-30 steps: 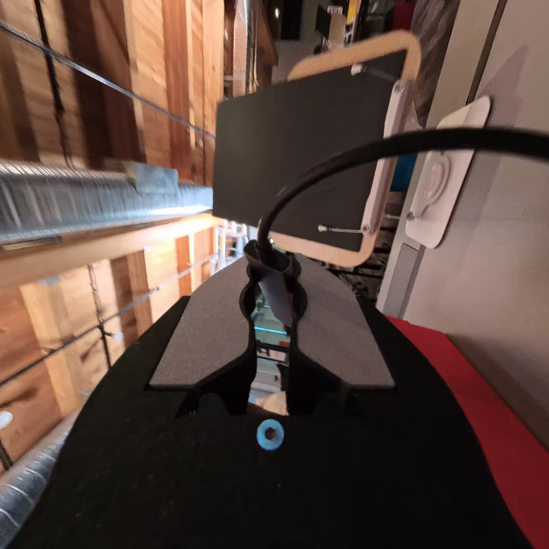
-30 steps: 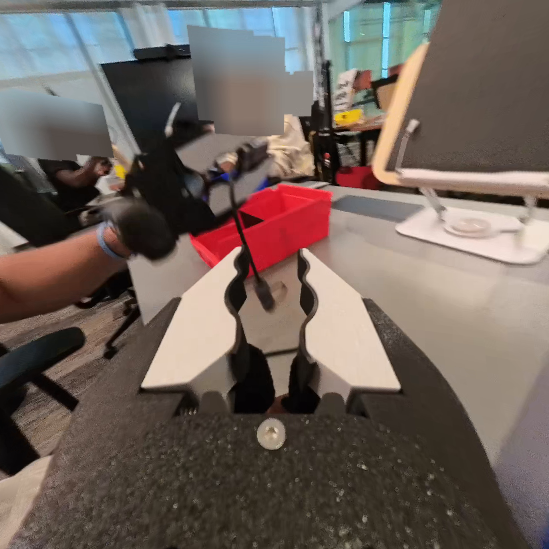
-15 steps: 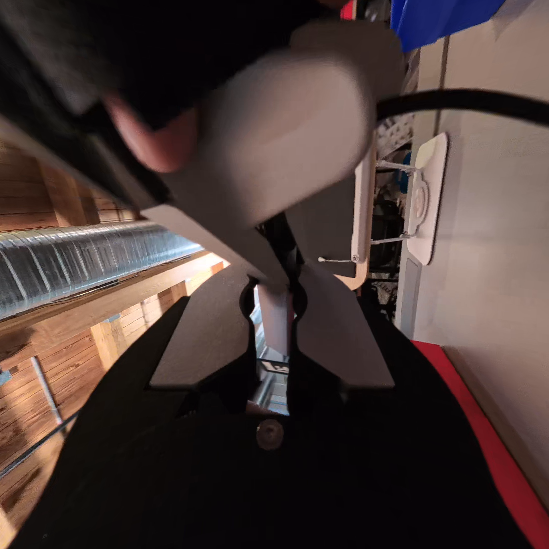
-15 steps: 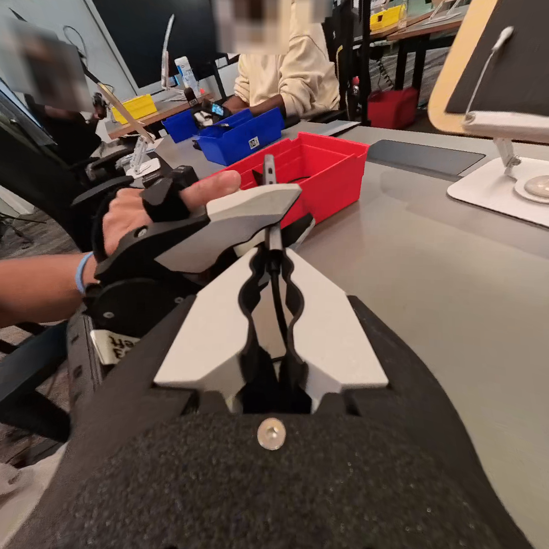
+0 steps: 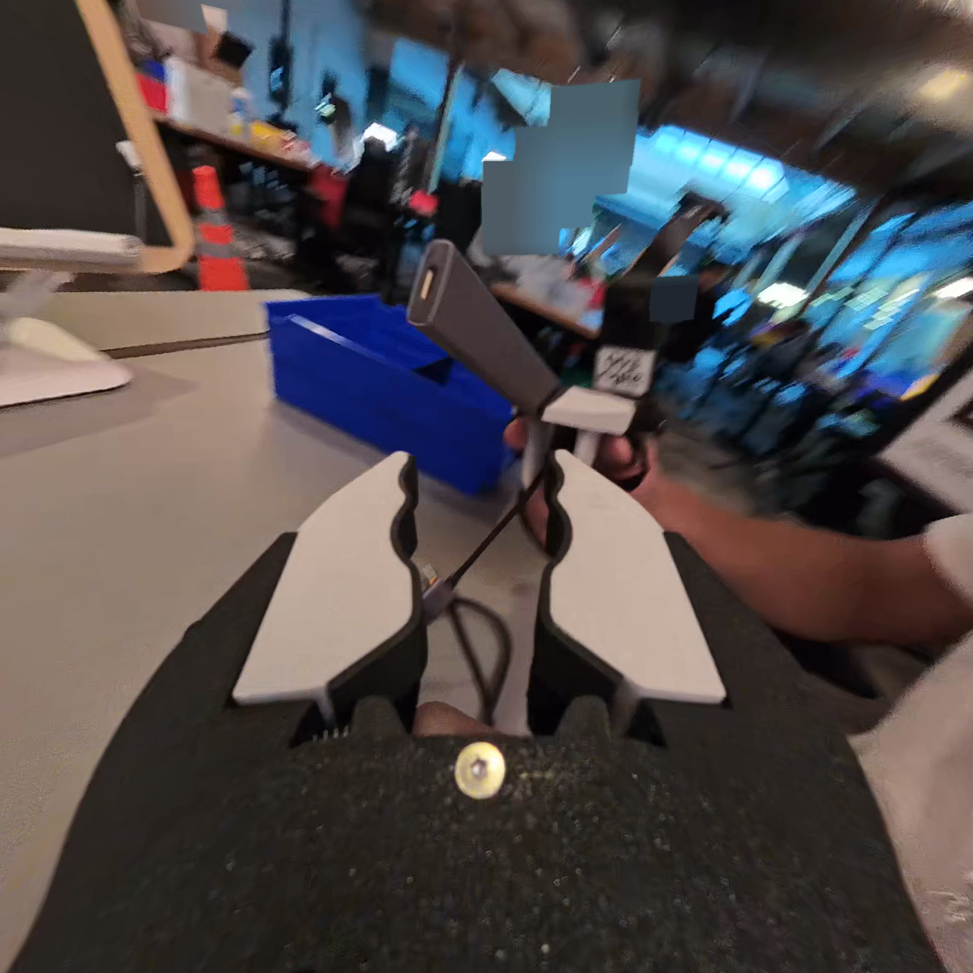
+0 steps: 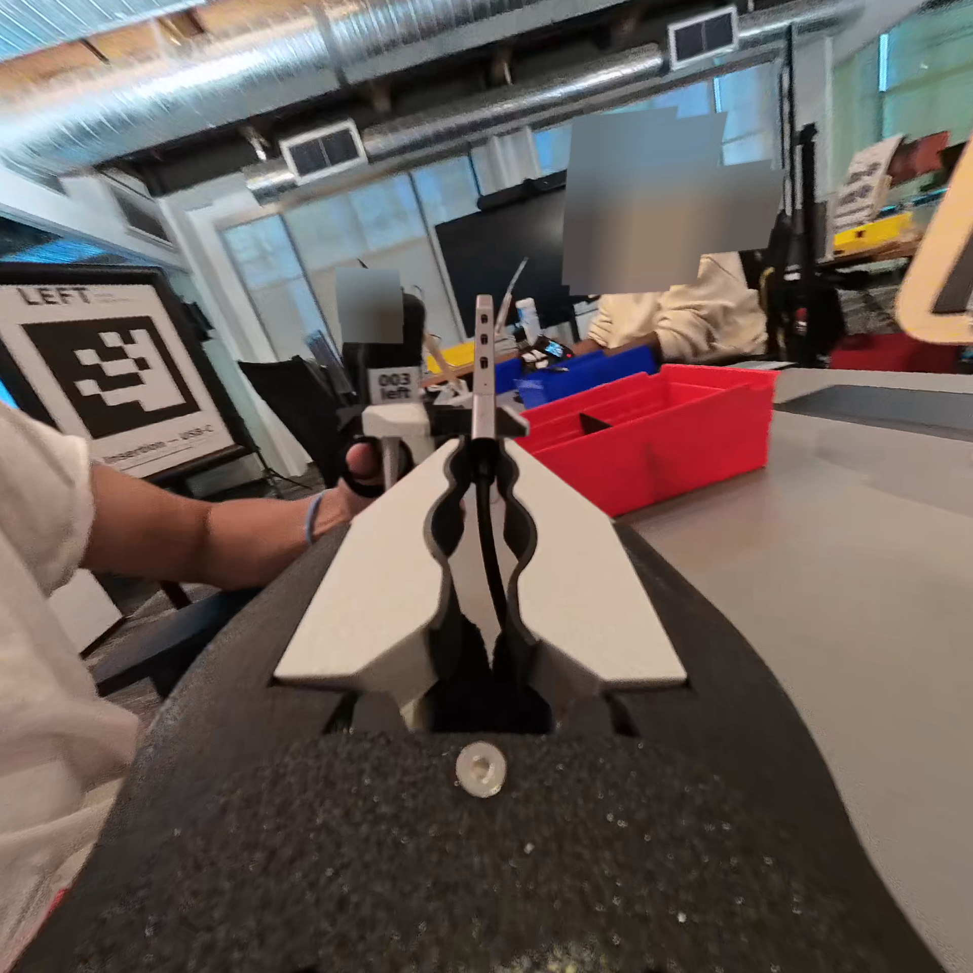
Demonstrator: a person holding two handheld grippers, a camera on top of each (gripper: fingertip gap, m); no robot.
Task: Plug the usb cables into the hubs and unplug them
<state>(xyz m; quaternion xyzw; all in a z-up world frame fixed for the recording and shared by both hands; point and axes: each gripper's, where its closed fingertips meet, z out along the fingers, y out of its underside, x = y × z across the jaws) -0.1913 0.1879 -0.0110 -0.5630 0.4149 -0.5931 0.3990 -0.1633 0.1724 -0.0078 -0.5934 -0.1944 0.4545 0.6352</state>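
A grey multi-port hub (image 5: 474, 326) stands tilted in the air; in the right wrist view it (image 6: 483, 358) rises just above my fingertips. My right gripper (image 6: 482, 447) is shut on the hub's lower end, where its black cable (image 6: 487, 526) comes out. It shows farther off in the left wrist view (image 5: 574, 416). My left gripper (image 5: 482, 463) is open. The cable (image 5: 489, 532) runs down between its fingers, and the small plug (image 5: 433, 584) lies by the left finger's inner side. The left gripper also shows in the right wrist view (image 6: 400, 421), just left of the hub.
A grey table (image 5: 131, 500) holds a blue bin (image 5: 379, 379), a red bin (image 6: 658, 437) and a tablet on a white stand (image 5: 47, 368). An orange cone (image 5: 216, 237) stands behind. A marker board (image 6: 105, 368) and seated people are beyond the table edge. The left gripper's tips are roughly 4 centimetres from the right gripper's.
The left gripper, shut on the hub before, has let go, opened and drawn back. The right gripper closed on the cable and now holds the hub's lower end. Both views swung round.
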